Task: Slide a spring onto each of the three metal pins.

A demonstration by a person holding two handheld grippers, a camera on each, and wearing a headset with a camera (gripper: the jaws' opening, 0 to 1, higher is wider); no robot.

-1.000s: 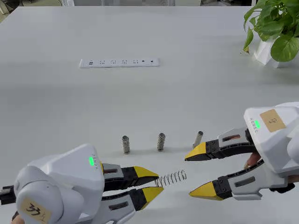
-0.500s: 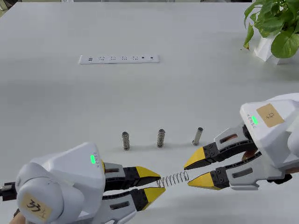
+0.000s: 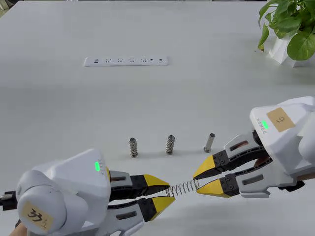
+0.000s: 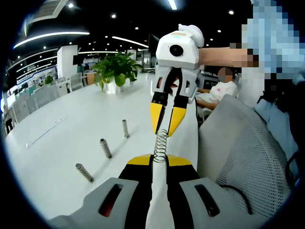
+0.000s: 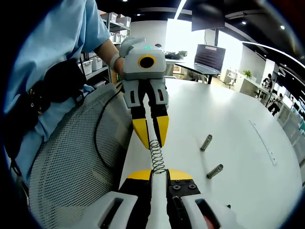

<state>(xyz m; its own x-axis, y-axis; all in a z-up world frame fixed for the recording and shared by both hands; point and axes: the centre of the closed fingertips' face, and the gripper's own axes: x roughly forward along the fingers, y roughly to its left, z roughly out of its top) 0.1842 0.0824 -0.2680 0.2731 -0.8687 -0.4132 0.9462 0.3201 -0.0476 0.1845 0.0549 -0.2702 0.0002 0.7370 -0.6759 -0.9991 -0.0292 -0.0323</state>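
Desk [image 3: 59,113]: plain pale top that carries everything
Loose spring [image 3: 183,187]: lies level near the desk's near edge, a little right of centre, caught at both ends between two pairs of yellow tips; in the left gripper view [image 4: 161,143] it runs straight away from the camera
Left gripper [image 3: 164,191]: low at the near edge, left of centre, pointing right; jaws pinched tight on the left end of the coil, and its own view [image 4: 159,161] shows the tips meeting around that end
Right gripper [image 3: 203,178]: at the near right of the desk, pointing left at the other gripper; jaws drawn in on the coil's right end, and its own view [image 5: 157,172] shows the tips closed about it
Bare pin [image 3: 209,142]: rightmost of a row of three, standing with a slight lean, no coil on it, just behind the Right gripper's upper tip
Middle pin [image 3: 170,144]: upright, a spring around it, just behind the Loose spring
Left pin [image 3: 133,147]: upright, a spring around it, apart from its neighbour
Power strip [image 3: 126,61]: white, flat, toward the far edge and left of centre, well apart from the pins
Potted plant [image 3: 288,27]: green leaves in a white pot at the far right corner
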